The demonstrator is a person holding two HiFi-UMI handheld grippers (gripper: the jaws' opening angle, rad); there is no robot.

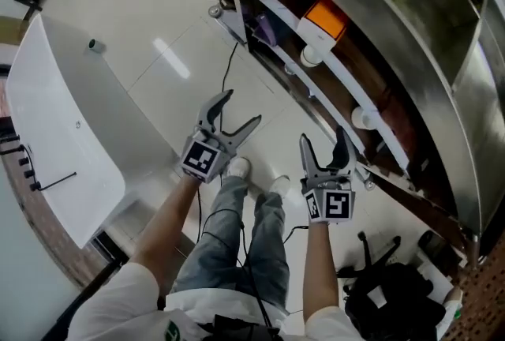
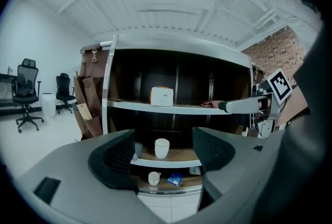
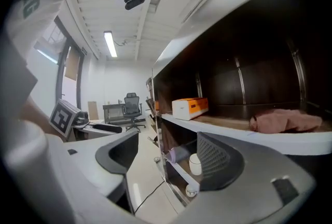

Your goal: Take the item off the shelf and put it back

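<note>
Shelf (image 2: pixel 171 108) had everything sitting in place: white-and-orange box (image 2: pixel 162 96) on upper board, pinkish cloth (image 2: pixel 210 104) further right on same board, white cup (image 2: pixel 162 148) upright on board below, smaller cup (image 2: pixel 153 178) and blue packet (image 2: pixel 175 179) on lowest one. Left tool (image 1: pixel 243 107) gaped fairly wide, nothing in it; white cup lined up with gap but well back. Right tool (image 1: pixel 323 136) spread too, empty, near shelf edge. Person stood on pale floor (image 1: pixel 181 55), both tools clear of shelf.
</note>
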